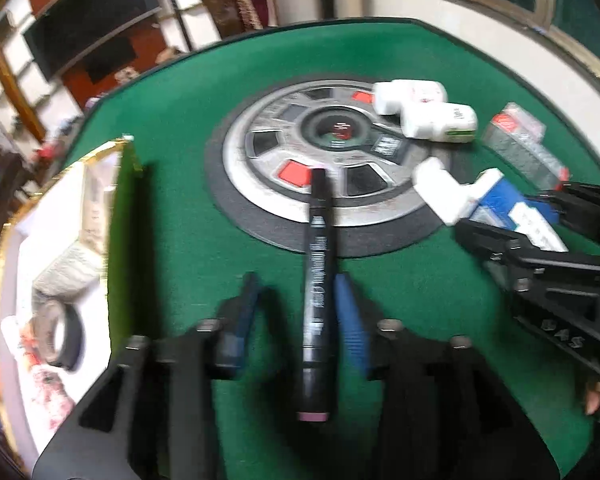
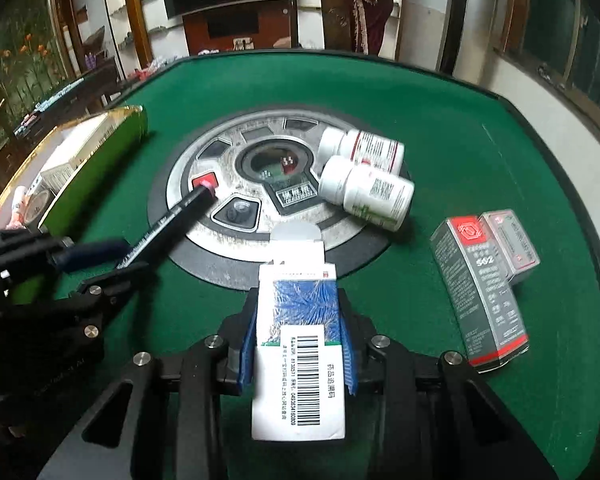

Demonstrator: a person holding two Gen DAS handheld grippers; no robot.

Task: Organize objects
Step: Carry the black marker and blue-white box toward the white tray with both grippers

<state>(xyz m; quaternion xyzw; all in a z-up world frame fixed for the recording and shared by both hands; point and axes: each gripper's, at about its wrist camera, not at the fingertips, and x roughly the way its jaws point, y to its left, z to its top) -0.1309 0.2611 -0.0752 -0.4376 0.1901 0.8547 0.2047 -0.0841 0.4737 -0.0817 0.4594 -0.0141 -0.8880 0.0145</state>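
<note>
Left wrist view shows a long black marker pen with a pale pink cap at each end (image 1: 318, 280) lying on the green felt table (image 1: 180, 140), its far tip resting on the round grey dial plate (image 1: 260, 184) set in the table's centre. White print runs along its barrel. The left gripper (image 1: 300, 320) stands over it with its blue-padded fingers (image 1: 352, 320) parted: the right pad sits just beside the barrel, the left pad stands off from it, so the pen lies loose between open jaws. To the left sits a green box with a gold rim and white lining (image 1: 120, 240), holding a roll of dark tape (image 1: 66, 336) and some blurred packets.

Right wrist view shows the right gripper (image 2: 298, 320) closed narrowly on a white and blue cardboard medicine carton (image 2: 298, 320), its blue pads (image 2: 350, 344) pressing both long sides. The carton's near face carries a white barcode label, its middle a blue feathery pattern, and its far flap stands open toward the dial plate. Two white plastic pill bottles with white caps (image 2: 364, 176) lie on their sides touching each other at the plate's right edge. Further right, a tall dark grey box with red trim (image 2: 480, 296) lies against a smaller pale grey box (image 2: 512, 244) on the felt.
</note>
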